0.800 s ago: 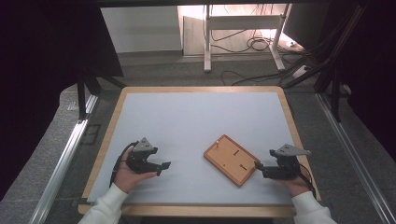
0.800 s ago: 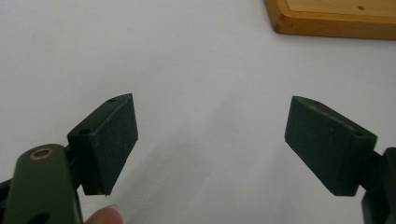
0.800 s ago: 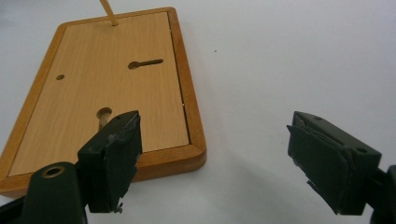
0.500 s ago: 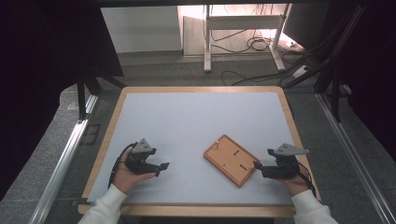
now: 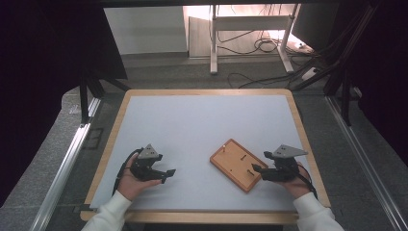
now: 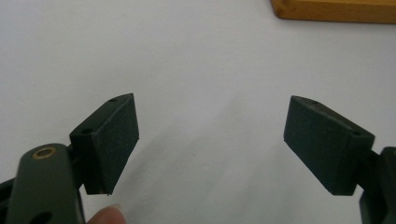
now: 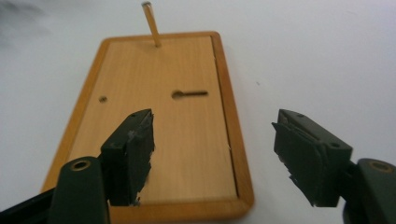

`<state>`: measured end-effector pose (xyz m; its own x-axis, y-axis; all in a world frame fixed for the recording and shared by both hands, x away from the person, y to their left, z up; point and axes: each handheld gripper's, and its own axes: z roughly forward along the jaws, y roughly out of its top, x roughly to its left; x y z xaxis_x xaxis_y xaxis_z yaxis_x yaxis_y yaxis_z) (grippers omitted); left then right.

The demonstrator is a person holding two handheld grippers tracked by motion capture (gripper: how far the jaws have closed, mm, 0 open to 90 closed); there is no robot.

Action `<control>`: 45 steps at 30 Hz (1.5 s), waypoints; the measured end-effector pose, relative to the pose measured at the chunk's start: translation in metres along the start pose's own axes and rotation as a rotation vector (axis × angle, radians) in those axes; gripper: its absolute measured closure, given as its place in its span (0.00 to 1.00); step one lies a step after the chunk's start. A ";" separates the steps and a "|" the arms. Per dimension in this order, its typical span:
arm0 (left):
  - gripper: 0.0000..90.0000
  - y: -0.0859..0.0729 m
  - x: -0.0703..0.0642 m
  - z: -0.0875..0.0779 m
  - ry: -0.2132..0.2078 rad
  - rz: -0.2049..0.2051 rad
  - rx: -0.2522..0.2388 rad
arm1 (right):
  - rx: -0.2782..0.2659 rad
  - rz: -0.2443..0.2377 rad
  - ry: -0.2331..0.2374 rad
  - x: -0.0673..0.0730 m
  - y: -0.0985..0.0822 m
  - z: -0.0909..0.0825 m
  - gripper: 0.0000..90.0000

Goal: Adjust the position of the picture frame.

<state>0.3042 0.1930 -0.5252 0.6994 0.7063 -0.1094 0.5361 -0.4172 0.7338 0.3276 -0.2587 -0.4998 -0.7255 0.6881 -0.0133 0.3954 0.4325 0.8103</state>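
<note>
A flat wooden board [image 5: 239,164] lies at an angle on the white tabletop [image 5: 207,125], near the front right. It carries a thin upright peg [image 7: 152,25], a keyhole slot [image 7: 189,94] and a small hole [image 7: 102,99]. My right gripper [image 5: 256,169] hovers at the board's near end, open and holding nothing. One of its jaws is over the wood and the other is past the board's edge. My left gripper [image 5: 168,174] rests at the front left, open over bare table. A corner of the board [image 6: 336,10] shows far ahead of it.
A wooden rim [image 5: 120,120] frames the tabletop. Metal rails [image 5: 67,159] run along both sides on the grey floor. Behind the table stand white desk legs [image 5: 214,43] with loose cables [image 5: 260,45].
</note>
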 end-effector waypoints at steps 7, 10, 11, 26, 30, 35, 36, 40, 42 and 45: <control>0.20 -0.001 -0.001 0.001 -0.011 0.006 0.005 | 0.015 -0.070 0.055 0.020 0.025 0.028 0.46; 0.20 -0.001 0.000 0.000 -0.015 0.009 0.007 | 0.015 -0.085 0.072 0.023 0.033 0.036 0.49; 0.20 -0.001 0.000 0.000 -0.014 0.009 0.007 | 0.017 -0.089 0.090 0.025 0.039 0.045 0.50; 0.20 -0.002 0.000 0.002 -0.015 0.007 0.014 | 0.061 -0.095 0.108 0.033 0.054 0.080 0.52; 0.20 -0.003 0.000 0.003 -0.016 0.013 0.020 | 0.065 -0.093 0.098 0.033 0.058 0.086 0.57; 0.20 -0.003 0.001 0.003 -0.015 0.013 0.021 | 0.071 -0.114 0.106 0.034 0.062 0.094 0.69; 0.20 -0.003 0.001 0.003 -0.015 0.013 0.021 | 0.071 -0.114 0.106 0.034 0.062 0.094 0.69; 0.20 -0.003 0.001 0.003 -0.017 0.015 0.024 | 0.075 -0.130 0.100 0.035 0.065 0.099 0.79; 0.20 -0.003 0.001 0.003 -0.016 0.014 0.023 | 0.076 -0.144 0.100 0.036 0.066 0.103 0.86; 0.20 -0.004 0.002 0.002 -0.015 0.015 0.023 | 0.079 -0.164 0.075 0.037 0.067 0.106 0.93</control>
<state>0.3046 0.1944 -0.5297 0.7143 0.6914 -0.1084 0.5359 -0.4408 0.7201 0.3866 -0.1425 -0.5084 -0.8224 0.5609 -0.0950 0.3099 0.5817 0.7521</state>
